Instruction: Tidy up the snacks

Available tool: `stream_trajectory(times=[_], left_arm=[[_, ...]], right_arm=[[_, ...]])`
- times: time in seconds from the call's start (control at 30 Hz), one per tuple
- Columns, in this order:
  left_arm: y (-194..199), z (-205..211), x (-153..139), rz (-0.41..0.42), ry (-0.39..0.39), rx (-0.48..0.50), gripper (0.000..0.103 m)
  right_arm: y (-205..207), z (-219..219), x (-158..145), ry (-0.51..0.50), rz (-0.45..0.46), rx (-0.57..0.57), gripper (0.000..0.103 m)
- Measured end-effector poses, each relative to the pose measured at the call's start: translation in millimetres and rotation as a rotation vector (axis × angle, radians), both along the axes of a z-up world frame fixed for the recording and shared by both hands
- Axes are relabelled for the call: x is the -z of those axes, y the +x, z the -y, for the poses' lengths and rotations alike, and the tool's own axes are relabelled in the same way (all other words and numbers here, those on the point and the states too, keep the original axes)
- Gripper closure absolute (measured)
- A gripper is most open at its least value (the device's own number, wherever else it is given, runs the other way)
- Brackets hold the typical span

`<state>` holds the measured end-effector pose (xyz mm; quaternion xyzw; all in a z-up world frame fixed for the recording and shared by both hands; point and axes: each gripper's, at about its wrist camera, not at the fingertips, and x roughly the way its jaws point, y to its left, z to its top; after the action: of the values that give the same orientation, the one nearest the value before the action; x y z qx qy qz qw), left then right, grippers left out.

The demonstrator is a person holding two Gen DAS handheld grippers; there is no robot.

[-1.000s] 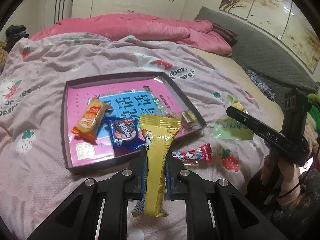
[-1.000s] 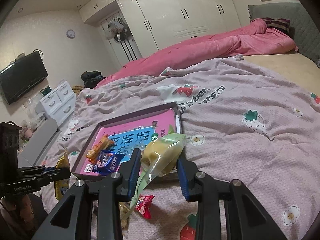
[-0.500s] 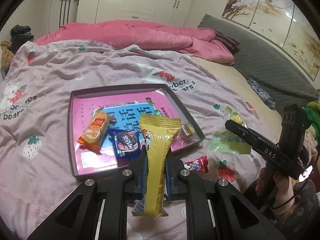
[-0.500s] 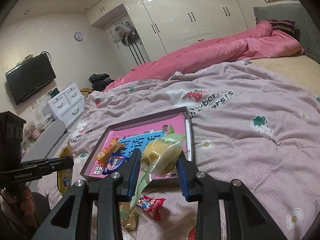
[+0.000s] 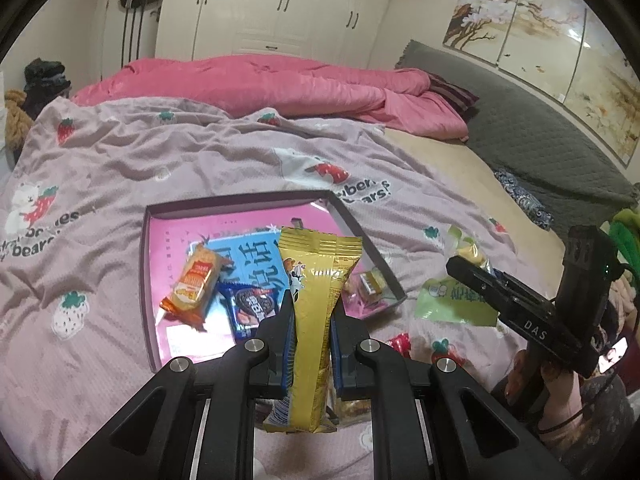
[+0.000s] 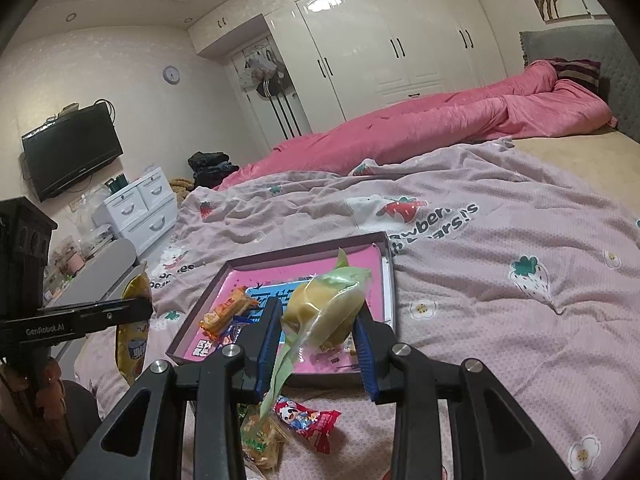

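Inside tray (image 5: 145, 280): orange pack (image 5: 193, 282), Oreo (image 5: 251, 307). Left jaws clamp yellow pack (image 5: 316, 300); right clamp green bun (image 6: 326, 312).

The right gripper (image 6: 316, 330) is clamped on a green-wrapped yellow pastry (image 6: 326, 312), held above the near edge of the pink tray (image 6: 382, 280) on the bed (image 6: 500, 280). Inside the tray: an orange snack pack (image 6: 228, 312). A red candy packet (image 6: 310, 422) lies on the bed below the gripper. At left, the left gripper (image 6: 138, 308) grips a yellow snack bag (image 6: 134, 340)
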<state>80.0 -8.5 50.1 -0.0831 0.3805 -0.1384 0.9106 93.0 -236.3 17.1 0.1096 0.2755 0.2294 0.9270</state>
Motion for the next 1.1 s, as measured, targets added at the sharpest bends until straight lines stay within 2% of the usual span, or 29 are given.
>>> stream_trajectory(times=[0.37, 1.1], left_arm=[[18.5, 8.1, -11.9, 0.037, 0.004, -0.007, 0.088], [66.4, 38.2, -0.1, 0.033, 0.019, -0.027, 0.088]], right_arm=[[13.1, 2.5, -9.3, 0.017, 0.037, 0.012, 0.068], [39.3, -3.6, -10.3, -0.028, 0.066, -0.021, 0.068]])
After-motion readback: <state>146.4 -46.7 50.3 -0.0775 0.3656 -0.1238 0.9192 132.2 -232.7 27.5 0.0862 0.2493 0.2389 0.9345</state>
